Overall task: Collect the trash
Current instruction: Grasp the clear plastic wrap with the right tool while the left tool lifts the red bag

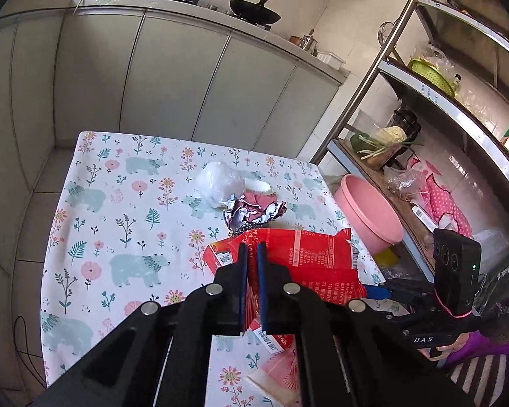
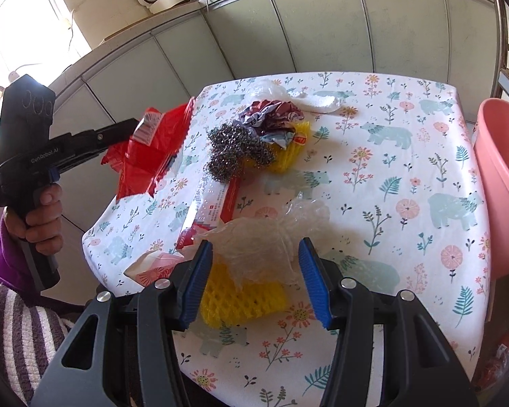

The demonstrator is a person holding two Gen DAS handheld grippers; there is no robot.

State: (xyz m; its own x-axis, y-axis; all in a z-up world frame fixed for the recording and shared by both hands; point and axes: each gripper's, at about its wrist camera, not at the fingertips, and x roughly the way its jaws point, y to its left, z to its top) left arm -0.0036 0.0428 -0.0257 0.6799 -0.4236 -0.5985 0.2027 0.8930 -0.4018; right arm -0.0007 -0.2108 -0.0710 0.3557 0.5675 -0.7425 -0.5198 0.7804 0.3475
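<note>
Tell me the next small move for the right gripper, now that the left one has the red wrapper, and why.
Probably ease the right gripper forward and down, then close on the clear plastic wrap. Its jaws stand open with the wrap just ahead between them, lying on the yellow foam net, while the left gripper is shut on the red wrapper.

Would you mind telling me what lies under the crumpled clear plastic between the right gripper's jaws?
A yellow foam net shows below the clear plastic, resting on the floral tablecloth. How far the net reaches beneath the plastic is hidden.
</note>
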